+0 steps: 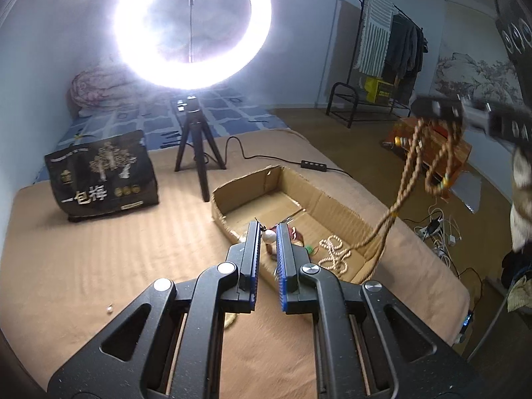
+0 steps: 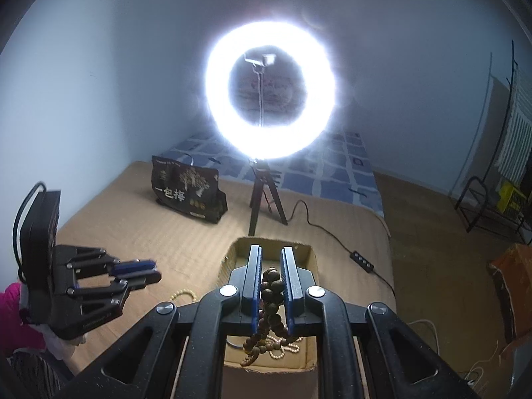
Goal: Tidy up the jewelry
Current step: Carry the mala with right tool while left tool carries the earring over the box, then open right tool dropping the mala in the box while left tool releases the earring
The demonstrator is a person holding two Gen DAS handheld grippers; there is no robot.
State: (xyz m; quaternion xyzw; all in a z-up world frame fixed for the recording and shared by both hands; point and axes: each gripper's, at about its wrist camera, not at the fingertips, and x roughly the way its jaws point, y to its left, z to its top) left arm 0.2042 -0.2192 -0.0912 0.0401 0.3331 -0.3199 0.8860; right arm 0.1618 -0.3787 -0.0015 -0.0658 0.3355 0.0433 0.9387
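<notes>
My left gripper is shut on a white pearl bead on a thin chain, held over the near corner of an open cardboard box. In the box lie a cream bead string and small red and green pieces. My right gripper is shut on a dark wooden bead necklace that hangs down over the box. In the left wrist view the right gripper is high at the right with the brown bead string dangling into the box.
The box stands on a tan bedcover. A ring light on a tripod, its cable and switch, and a black snack bag stand behind. A small bead lies on the cover at left. A clothes rack stands far right.
</notes>
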